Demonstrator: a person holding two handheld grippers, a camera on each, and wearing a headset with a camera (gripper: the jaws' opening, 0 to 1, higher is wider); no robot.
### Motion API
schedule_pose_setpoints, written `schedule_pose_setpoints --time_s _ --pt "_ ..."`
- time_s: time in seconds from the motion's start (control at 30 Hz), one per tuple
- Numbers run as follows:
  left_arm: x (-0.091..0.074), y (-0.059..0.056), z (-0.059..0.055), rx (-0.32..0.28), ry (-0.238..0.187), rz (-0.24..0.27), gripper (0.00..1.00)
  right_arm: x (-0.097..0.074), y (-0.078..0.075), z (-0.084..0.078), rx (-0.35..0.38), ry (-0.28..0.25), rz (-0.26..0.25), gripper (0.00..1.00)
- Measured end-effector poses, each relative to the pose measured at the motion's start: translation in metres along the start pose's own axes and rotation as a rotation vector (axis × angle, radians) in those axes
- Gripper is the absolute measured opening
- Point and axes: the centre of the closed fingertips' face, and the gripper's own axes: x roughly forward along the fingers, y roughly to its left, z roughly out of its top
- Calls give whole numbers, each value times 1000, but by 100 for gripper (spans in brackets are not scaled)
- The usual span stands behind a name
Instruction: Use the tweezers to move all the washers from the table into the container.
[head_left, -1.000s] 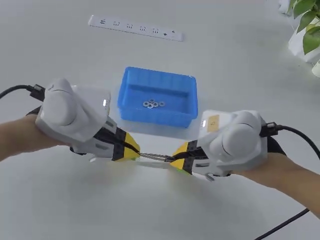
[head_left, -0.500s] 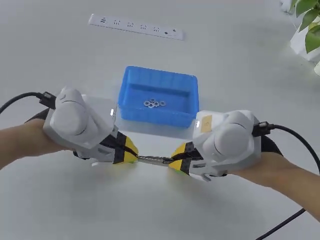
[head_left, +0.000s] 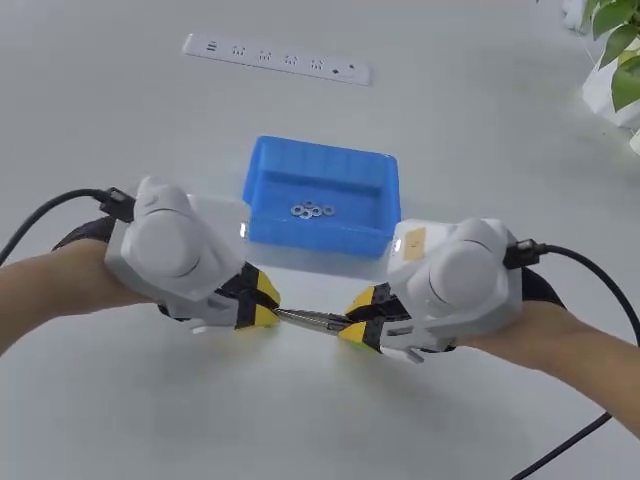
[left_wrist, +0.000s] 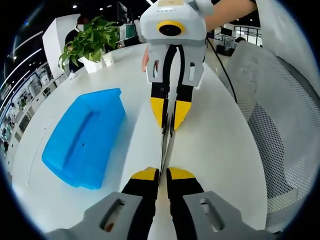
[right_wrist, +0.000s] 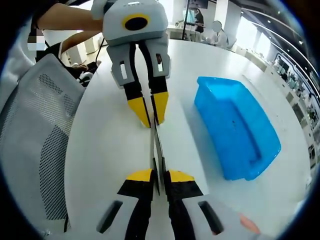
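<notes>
On the left of the white desk (head_left: 300, 430), a person's forearm (head_left: 50, 290) and a black cable (head_left: 50, 205) lead to the left tool (head_left: 265, 305). Its yellow-tipped jaws are pinched narrow on one end of a thin pair of metal tweezers (head_left: 310, 319). The tweezers run level and low over the desk, bridging the short gap between the two tools. Whether they touch the surface cannot be told.

Behind that gap, in the middle of the scene, sits a blue container (head_left: 300, 235). A small cluster of washers (head_left: 312, 210) lies on its floor. Farther back, a white power strip (head_left: 275, 58) lies well apart from everything else.

To the right, the right tool (head_left: 355, 318) faces the left one, its jaws likewise closed narrow on the other end of the tweezers. Each tool's own view shows the metal strip passing between its tips and on into the opposite tool. Green plant leaves (head_left: 615, 45) fill the far right corner.

Compared with a second ago, the left tool's grey body has swung in toward the middle and now overlaps the container's front left corner. The tips of both tools and the tweezers between them stay in much the same place, though the camera has drifted a little too.

Every washer that can be seen lies in the container, so the moving looks largely done. This moment reads as a two-handed re-grip or handover of the tweezers rather than a pick.
</notes>
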Motion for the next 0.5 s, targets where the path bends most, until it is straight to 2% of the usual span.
schedule_pose_setpoints --time_s 0.2,0.3,0.43,0.5 --pt "-1 3 -4 -22 29 15 16 -2 -3 0 -9 8 4 13" --pt "-3 3 -4 -29 33 18 17 -5 -4 6 27 -25 7 17" --pt "-12 7 1 -70 7 58 18 -11 -4 4 31 -31 -20 17" --pt "-21 9 5 -109 -23 93 19 -17 -4 6 74 -66 -44 18"
